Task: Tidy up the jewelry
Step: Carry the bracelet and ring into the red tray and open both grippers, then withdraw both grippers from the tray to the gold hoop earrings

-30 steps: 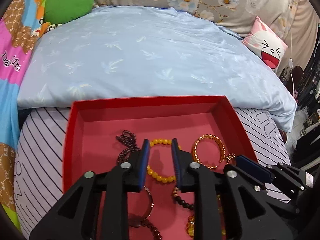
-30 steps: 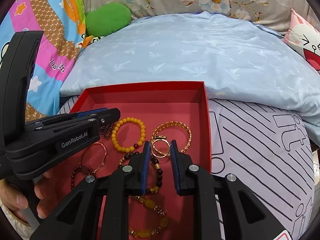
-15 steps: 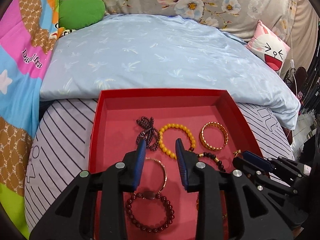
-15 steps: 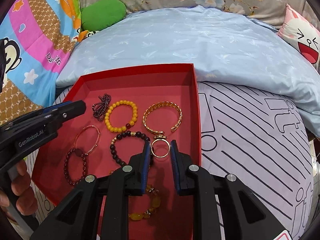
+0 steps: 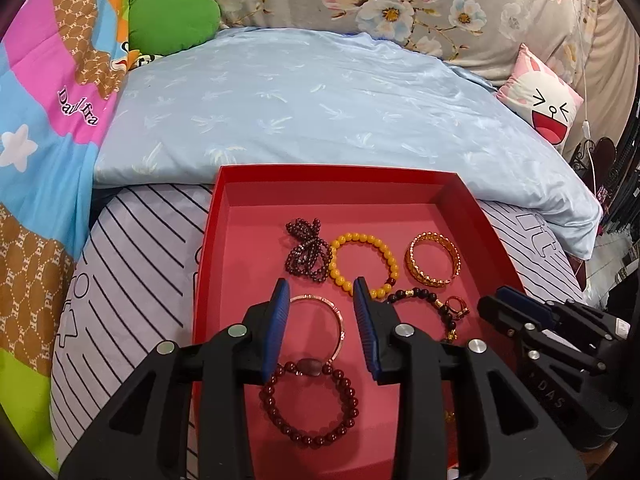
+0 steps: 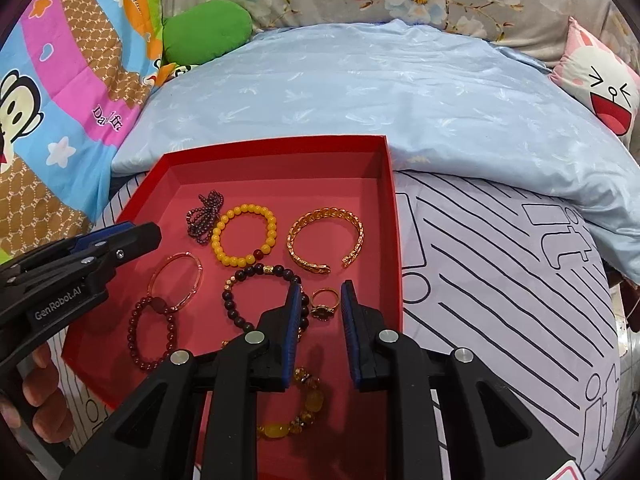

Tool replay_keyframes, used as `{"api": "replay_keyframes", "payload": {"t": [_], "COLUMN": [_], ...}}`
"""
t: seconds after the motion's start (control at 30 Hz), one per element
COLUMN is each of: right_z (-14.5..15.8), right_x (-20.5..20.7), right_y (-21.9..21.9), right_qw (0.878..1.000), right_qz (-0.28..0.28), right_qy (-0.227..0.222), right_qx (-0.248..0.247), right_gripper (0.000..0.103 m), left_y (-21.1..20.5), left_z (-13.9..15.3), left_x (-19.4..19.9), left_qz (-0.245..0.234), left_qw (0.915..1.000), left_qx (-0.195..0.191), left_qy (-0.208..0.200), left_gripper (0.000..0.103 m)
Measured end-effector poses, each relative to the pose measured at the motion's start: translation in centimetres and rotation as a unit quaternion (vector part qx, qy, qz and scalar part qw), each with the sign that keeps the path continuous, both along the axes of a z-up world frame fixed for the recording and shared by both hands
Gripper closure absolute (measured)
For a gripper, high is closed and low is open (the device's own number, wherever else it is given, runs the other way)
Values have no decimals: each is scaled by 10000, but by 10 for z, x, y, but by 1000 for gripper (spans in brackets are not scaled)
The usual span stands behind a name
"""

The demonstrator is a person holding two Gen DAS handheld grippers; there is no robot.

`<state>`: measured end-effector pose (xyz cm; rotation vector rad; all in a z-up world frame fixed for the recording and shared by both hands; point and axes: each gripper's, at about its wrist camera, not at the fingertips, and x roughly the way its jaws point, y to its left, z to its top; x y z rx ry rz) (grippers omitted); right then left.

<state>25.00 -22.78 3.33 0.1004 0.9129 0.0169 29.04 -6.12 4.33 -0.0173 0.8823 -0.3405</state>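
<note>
Between the right gripper's (image 6: 318, 300) spread, empty jaws, the gold ring (image 6: 325, 307) is lying flat in the red tray (image 6: 394, 240).

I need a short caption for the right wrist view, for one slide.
Right claw open above a gold ring in a red tray of bracelets on a bed.
</note>
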Motion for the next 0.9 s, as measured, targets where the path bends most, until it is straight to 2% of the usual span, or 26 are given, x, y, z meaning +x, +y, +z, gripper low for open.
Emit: {"api": "replay_keyframes", "payload": {"t": [0.47,0.9], "right_z": [26,9], "right_x": [-87,-162], "right_y": [8,40], "right_qw": [9998,9992], "right_qz": [-47,235], "right_qy": [-92,215], "right_qx": [174,241], "right_gripper": [81,81], "left_y": [31,53], "left_z": [22,3], "left_x": [-73,-145], "left_qz": [99,240], "left_qw": [9999,9996], "left_qx": [-44,60], "left_qy": [-73,170], "left_gripper": [71,71]}}
